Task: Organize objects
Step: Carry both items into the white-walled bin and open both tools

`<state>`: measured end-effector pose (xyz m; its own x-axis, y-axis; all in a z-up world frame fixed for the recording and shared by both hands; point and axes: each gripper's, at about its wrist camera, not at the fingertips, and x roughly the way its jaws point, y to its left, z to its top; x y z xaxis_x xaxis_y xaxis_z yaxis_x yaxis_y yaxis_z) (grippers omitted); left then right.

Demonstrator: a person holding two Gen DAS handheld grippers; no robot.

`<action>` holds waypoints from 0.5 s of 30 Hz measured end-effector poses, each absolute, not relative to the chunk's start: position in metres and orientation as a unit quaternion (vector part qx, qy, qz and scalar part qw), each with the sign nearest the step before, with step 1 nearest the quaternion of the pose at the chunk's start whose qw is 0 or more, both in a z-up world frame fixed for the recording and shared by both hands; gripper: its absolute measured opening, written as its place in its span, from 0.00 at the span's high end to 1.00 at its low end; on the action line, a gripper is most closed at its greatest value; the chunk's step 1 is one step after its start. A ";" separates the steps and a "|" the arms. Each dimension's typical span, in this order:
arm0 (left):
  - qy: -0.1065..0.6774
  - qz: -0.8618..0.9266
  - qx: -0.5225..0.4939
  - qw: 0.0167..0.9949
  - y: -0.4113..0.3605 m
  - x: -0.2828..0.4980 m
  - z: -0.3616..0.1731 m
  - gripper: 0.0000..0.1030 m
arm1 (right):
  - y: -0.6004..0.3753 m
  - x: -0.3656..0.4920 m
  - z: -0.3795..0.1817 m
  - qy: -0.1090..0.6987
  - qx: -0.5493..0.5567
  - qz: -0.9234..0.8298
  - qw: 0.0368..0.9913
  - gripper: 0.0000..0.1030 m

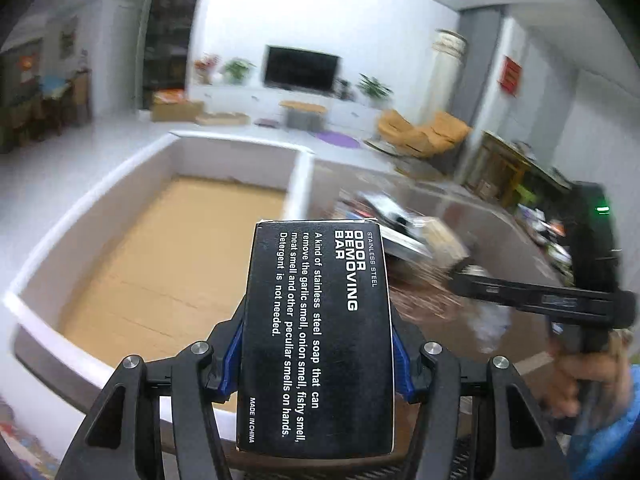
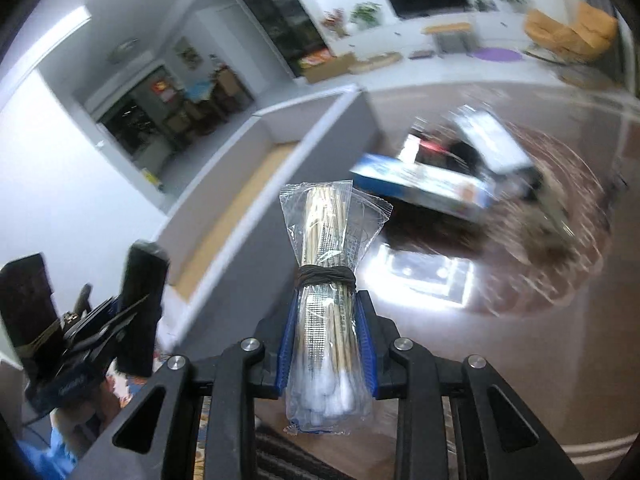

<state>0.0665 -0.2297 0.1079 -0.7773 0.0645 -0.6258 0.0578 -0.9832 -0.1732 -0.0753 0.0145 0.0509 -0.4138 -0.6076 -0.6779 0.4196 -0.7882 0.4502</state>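
My left gripper (image 1: 318, 312) is shut on a black box (image 1: 316, 336) printed "odor removing bar", held lengthwise between the blue pads above the white storage box (image 1: 100, 184) with a cardboard floor. My right gripper (image 2: 328, 312) is shut on a clear packet of cotton swabs (image 2: 328, 304) bound with a dark rubber band. In the right wrist view the left gripper (image 2: 120, 312) with its black box (image 2: 140, 304) shows at the lower left, beside the white storage box (image 2: 256, 216). In the left wrist view the right gripper (image 1: 464, 272) shows at the right, blurred.
A pile of boxes (image 2: 460, 172) lies blurred on the round patterned table (image 2: 560, 240), among them a blue-edged flat one. A hand (image 1: 576, 380) grips the right tool. Beyond are a TV (image 1: 300, 68), plants and orange chairs (image 1: 424, 132).
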 end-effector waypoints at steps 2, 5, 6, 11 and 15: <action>-0.090 0.939 -0.331 -0.032 -0.256 0.067 0.111 0.44 | -0.007 -0.072 0.070 -0.098 0.433 -0.832 0.332 0.72; -0.102 0.935 -0.334 -0.062 -0.293 0.065 0.112 0.44 | -0.058 -0.072 0.104 -0.069 0.410 -0.830 0.372 0.72; -0.097 0.934 -0.336 -0.076 -0.305 0.062 0.111 0.44 | -0.073 -0.073 0.108 -0.059 0.405 -0.829 0.382 0.72; -0.090 0.922 -0.360 -0.114 -0.340 0.040 0.095 0.44 | -0.149 -0.086 0.116 -0.018 0.395 -0.820 0.413 0.72; -0.048 0.895 -0.406 -0.179 -0.352 0.017 0.070 0.22 | -0.193 -0.110 0.087 -0.027 0.440 -0.793 0.420 0.52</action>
<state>0.0174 -0.3519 0.0698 -0.6055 -0.2812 -0.7445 0.3600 -0.9311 0.0590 -0.1095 -0.1928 0.0869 -0.2600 -0.6907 -0.6748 0.6434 -0.6450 0.4123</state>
